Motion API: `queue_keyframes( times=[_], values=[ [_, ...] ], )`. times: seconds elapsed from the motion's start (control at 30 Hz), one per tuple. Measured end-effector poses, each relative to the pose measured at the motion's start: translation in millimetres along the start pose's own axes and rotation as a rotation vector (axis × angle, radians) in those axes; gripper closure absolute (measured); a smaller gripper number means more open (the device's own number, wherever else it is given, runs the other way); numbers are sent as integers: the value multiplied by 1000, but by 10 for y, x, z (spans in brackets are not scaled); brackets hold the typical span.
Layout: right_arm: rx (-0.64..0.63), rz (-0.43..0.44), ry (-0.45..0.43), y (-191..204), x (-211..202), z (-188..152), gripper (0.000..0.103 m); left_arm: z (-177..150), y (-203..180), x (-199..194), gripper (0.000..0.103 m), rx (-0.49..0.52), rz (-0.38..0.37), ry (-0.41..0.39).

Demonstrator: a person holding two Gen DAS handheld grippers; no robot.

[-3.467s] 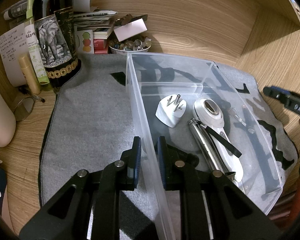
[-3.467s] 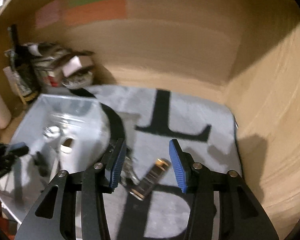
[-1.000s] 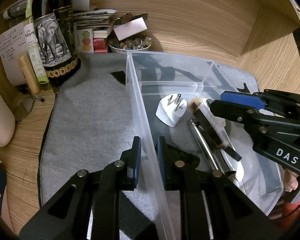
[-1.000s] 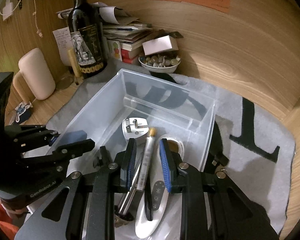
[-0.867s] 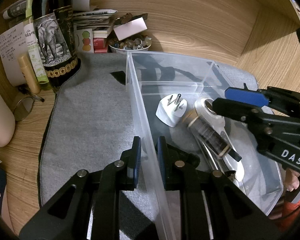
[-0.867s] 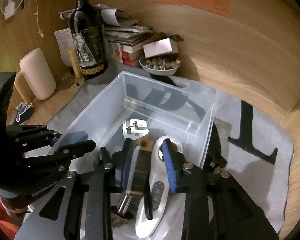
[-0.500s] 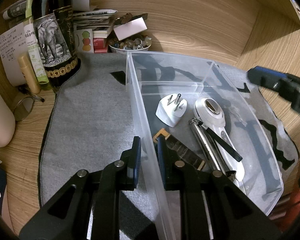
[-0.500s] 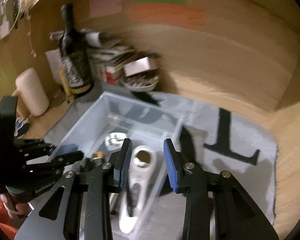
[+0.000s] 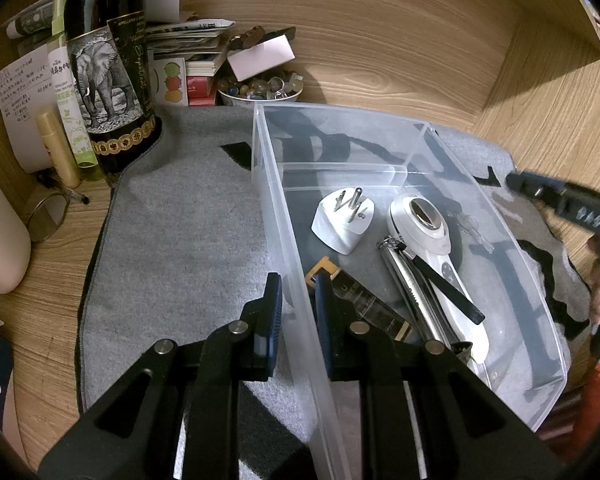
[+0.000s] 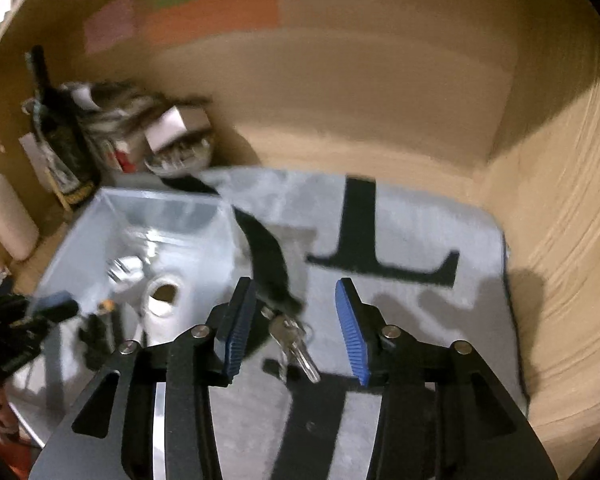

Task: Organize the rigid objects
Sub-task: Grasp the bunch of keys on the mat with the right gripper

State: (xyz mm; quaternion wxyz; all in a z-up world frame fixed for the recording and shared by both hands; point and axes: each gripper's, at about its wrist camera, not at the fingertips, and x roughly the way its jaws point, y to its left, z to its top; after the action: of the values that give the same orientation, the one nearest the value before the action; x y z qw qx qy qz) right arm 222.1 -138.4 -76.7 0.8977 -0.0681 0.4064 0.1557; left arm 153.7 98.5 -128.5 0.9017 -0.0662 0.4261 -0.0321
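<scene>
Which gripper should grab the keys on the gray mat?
The right gripper. Its jaws are opening just above the keys on the gray mat, touching nothing yet. The left gripper is busy, clamped on the clear bin wall.

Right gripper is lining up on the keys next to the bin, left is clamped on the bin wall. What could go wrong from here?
1. The keys lie flat on the grey mat, a loose bunch on a ring. The opening right gripper might pinch only one key or catch the fabric.
2. The right wrist view is blurred, so alignment is uncertain.
3. The left gripper holds the clear bin by one thin wall; bumping it could tilt the bin and shift the plug adapter inside.
</scene>
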Motion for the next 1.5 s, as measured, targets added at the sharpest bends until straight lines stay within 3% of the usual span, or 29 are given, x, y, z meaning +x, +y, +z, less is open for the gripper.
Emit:
queue_keyframes(
  times=[0.17, 0.47, 0.6, 0.67, 0.7, 1.13, 1.23, 1.4, 1.5],
  values=[
    [-2, 32, 89, 23, 289, -147, 64, 4, -5, -4, 87, -1, 0, 1],
    [-2, 38, 167, 35, 650, -247, 64, 2, -4, -2, 87, -2, -1, 2],
    [-18, 37, 150, 47, 647, -260, 64, 1, -3, -3, 87, -2, 0, 1],
    [-29, 30, 140, 51, 633, -269, 77, -6, -2, -3, 87, -3, -1, 0],
    [-32, 32, 137, 52, 626, -271, 79, -7, 0, -3, 87, -4, -1, 0],
    [-7, 44, 53, -8, 373, -190, 81, -8, -1, -3, 87, -2, 0, 2],
    [-9, 47, 19, -9, 215, -150, 97, -8, -1, -3, 87, -2, 0, 2],
    [-21, 37, -64, 2, -46, -19, 97, -8, 1, -5, 87, -3, -1, 1],
    [-29, 37, -70, -2, -96, 43, 97, -8, -1, -5, 87, -2, -1, 1]
  ],
)
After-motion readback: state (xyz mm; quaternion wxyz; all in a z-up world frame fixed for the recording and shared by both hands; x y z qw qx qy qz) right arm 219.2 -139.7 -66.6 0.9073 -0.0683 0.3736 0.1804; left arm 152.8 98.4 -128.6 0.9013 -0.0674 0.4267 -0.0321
